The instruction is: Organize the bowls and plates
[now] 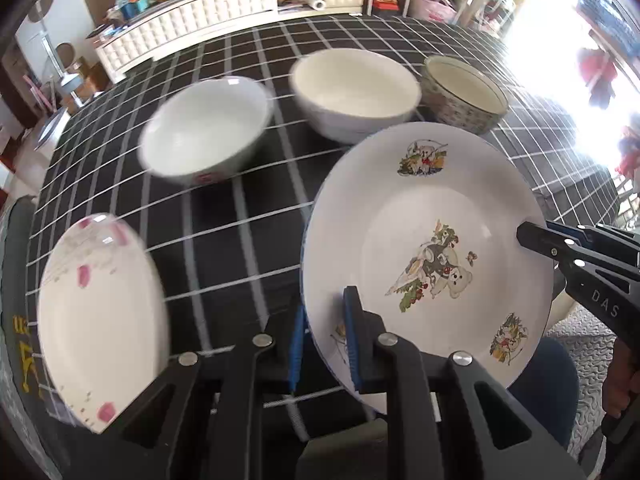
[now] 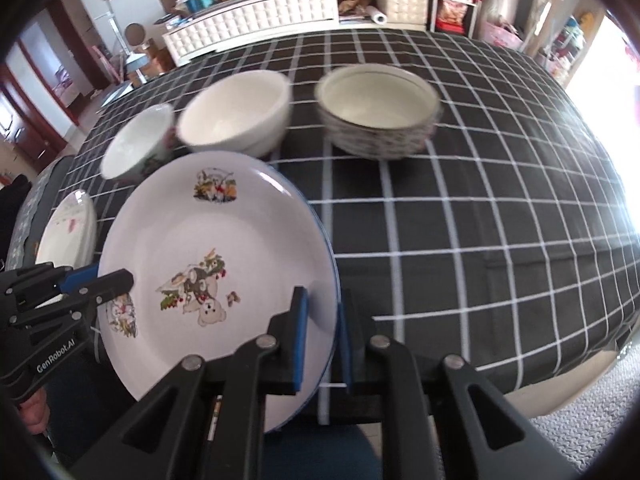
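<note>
A white cartoon-print plate [image 1: 424,216] is held tilted above the table's near edge; it also shows in the right wrist view [image 2: 224,240]. My left gripper [image 1: 326,340] is shut on its left rim and my right gripper [image 2: 322,336] is shut on its right rim. Each gripper shows in the other's view, the right one [image 1: 536,236] and the left one [image 2: 116,282]. A pink-flowered plate [image 1: 100,316] lies at the near left. Three bowls stand behind: a white one [image 1: 208,128], a cream one [image 1: 354,92] and a patterned one [image 1: 464,92].
The table has a black cloth with a white grid [image 2: 480,208]. A white cabinet [image 2: 256,20] with clutter stands beyond the far edge. A blue seat [image 1: 548,380] sits below the near edge.
</note>
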### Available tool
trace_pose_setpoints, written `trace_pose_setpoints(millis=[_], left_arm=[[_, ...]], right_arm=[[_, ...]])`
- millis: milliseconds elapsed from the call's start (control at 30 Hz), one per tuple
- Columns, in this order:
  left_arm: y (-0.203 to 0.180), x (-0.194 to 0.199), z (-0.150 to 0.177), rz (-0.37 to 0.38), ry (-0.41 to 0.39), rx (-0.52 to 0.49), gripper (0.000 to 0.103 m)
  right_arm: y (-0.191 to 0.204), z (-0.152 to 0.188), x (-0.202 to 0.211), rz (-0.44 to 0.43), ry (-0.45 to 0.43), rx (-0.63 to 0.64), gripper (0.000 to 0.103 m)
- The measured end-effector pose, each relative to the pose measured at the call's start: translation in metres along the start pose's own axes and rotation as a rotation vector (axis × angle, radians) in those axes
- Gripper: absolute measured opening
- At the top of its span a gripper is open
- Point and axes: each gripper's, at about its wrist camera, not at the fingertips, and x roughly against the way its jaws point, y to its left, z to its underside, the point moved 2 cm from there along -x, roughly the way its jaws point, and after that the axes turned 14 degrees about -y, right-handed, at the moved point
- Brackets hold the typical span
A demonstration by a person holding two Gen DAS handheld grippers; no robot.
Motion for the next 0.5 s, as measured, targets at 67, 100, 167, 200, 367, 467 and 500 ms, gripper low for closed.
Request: trace_pose_setpoints(millis=[67, 100, 167, 200, 367, 467, 500], left_arm=[[0.013, 0.009, 0.005, -0.015, -0.007, 0.016, 0.017], [0.022, 0.013, 0.008, -0.020, -0.006, 0.033, 0.017], [0.034, 0.019, 0.012, -0.027, -0.004, 0.065, 0.016], [0.043, 0.024, 0.015, -0.037, -0.006, 0.082, 0.016], [0.073, 0.044, 0.025, -0.096, -0.028, 0.133, 0.016], [0.097, 0.055, 0.037, -0.116, -0.032, 0.194, 0.016], [0.103, 0.057, 0.040, -0.121, -0.033, 0.205, 0.016]], right_arm=[[0.013, -0.003, 0.001, -0.016, -0.007, 0.014, 0.018], [0.020, -0.004, 0.001, -0.026, -0.012, 0.024, 0.018], [0.035, -0.004, 0.003, -0.051, -0.016, 0.034, 0.018], [0.042, -0.005, 0.003, -0.065, -0.014, 0.041, 0.018], [0.075, -0.010, -0.003, -0.116, -0.013, 0.090, 0.018], [0.096, -0.013, -0.006, -0.158, -0.012, 0.113, 0.018], [0.104, -0.013, -0.006, -0.168, -0.012, 0.122, 0.018]])
